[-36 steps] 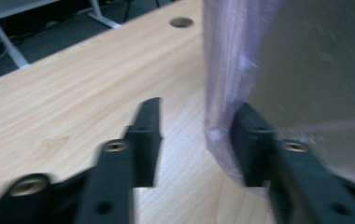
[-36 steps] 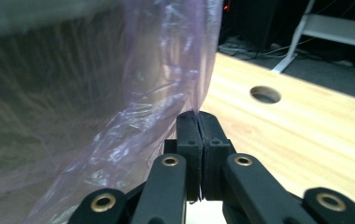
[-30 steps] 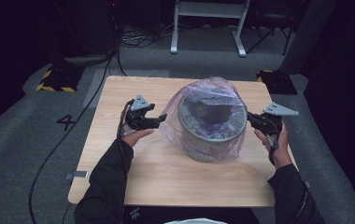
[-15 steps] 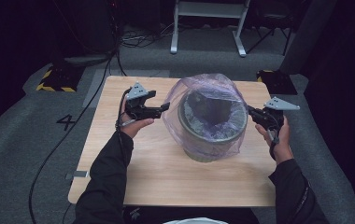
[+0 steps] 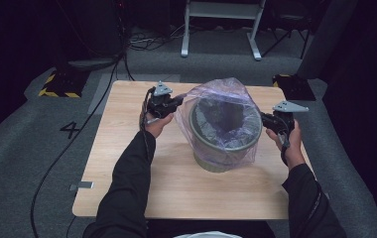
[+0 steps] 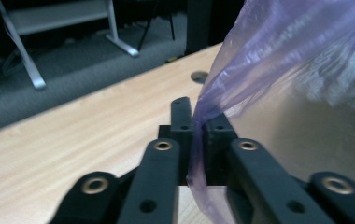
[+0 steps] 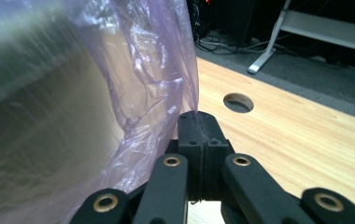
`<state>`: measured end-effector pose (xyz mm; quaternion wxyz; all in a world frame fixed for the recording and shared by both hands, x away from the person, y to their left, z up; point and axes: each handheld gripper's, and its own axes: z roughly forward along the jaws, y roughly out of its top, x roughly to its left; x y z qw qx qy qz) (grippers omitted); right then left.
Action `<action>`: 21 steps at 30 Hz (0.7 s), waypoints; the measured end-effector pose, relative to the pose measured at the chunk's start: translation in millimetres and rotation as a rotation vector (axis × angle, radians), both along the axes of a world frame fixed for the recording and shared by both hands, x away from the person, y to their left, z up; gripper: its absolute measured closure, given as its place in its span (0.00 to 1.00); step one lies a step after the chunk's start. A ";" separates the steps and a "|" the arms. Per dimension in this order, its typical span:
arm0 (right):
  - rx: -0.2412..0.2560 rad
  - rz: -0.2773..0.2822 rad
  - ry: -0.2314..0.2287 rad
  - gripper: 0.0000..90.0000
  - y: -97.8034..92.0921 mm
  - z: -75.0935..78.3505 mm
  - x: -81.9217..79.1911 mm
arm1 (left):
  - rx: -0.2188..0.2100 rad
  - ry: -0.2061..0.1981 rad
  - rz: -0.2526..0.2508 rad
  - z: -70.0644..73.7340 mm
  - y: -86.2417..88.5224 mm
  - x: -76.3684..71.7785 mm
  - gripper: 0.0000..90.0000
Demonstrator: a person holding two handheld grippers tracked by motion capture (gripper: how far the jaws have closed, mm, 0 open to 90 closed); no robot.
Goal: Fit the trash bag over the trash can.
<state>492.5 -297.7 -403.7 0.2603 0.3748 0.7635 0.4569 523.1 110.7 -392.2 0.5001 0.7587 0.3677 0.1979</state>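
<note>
A round olive-grey bin (image 5: 222, 148) stands mid-table, draped in a translucent purple plastic bag (image 5: 215, 94) that billows above its rim. My left gripper (image 5: 178, 102) is at the bag's left edge, jaws shut on the film; in the left gripper view the bag (image 6: 297, 65) is pinched in my left gripper (image 6: 197, 122). My right gripper (image 5: 265, 119) is at the bin's right rim, also shut on the bag. The right gripper view has the bag (image 7: 152, 70) clamped in my right gripper (image 7: 197, 122), with the bin wall (image 7: 35, 154) blurred at left.
The wooden table (image 5: 127, 163) has a round cable hole (image 7: 238, 102) near its far side. A metal stand (image 5: 221, 25) and cables lie on the grey floor behind. A black-and-yellow block (image 5: 57, 84) sits off the table's left corner.
Both grippers have moved up and away from the person with the bag's edges, lifting the bag higher over the bin's rim.
</note>
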 end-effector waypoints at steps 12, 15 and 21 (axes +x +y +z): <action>0.007 -0.050 0.044 1.00 1.3 -13.6 19.0 | 0.137 0.122 0.023 -28.2 -29.1 24.5 1.00; 0.014 -0.051 0.076 1.00 2.6 -18.1 23.8 | 0.164 0.156 0.014 -35.6 -35.4 27.8 1.00; 0.012 -0.032 0.148 1.00 2.8 -32.4 27.1 | 0.191 0.231 -0.037 -52.6 -40.3 28.0 0.99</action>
